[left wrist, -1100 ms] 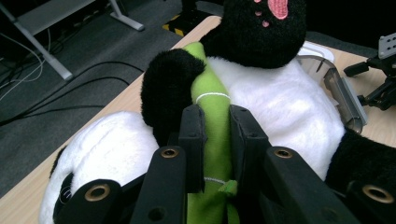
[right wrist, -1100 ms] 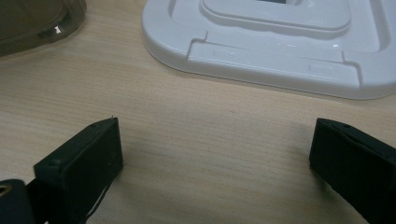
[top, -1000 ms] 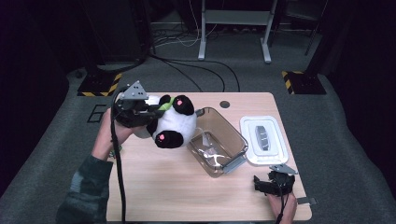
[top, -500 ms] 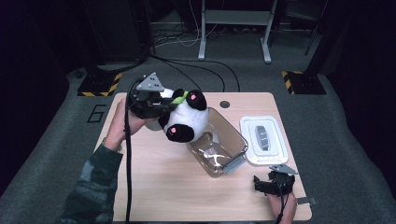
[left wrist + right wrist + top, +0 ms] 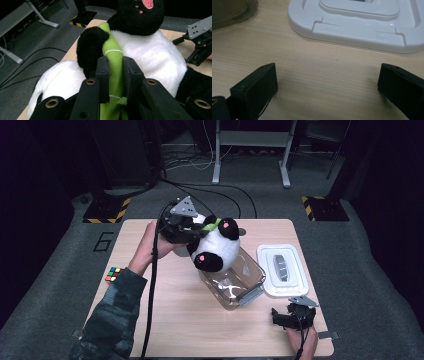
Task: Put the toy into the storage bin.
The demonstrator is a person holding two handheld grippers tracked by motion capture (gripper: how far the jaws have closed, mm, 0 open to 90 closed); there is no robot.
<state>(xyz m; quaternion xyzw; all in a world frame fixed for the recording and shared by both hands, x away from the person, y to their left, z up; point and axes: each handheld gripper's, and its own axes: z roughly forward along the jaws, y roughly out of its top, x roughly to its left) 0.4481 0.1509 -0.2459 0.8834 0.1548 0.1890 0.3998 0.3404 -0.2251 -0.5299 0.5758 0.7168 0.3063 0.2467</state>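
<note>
A black-and-white panda plush [image 5: 216,249] hangs in the air over the near-left rim of a clear plastic container [image 5: 248,279]. My left gripper [image 5: 192,227] is shut on the green bamboo stalk [image 5: 113,53] sewn to the panda's chest [image 5: 155,52]; both jaws press the stalk from either side. My right gripper [image 5: 292,316] rests low at the table's front right with its jaws wide apart and bare wood between them [image 5: 329,77]. It lies just in front of a white lid [image 5: 362,22].
The white lid [image 5: 282,270] lies flat to the right of the container. A Rubik's cube [image 5: 114,274] sits near the table's left edge. A corner of the container [image 5: 232,10] is at the right gripper's far left. Cables run across the floor behind the table.
My left gripper has carried the panda to the right and slightly up, from the table's back left to above the container's rim. The right gripper has stayed put.
</note>
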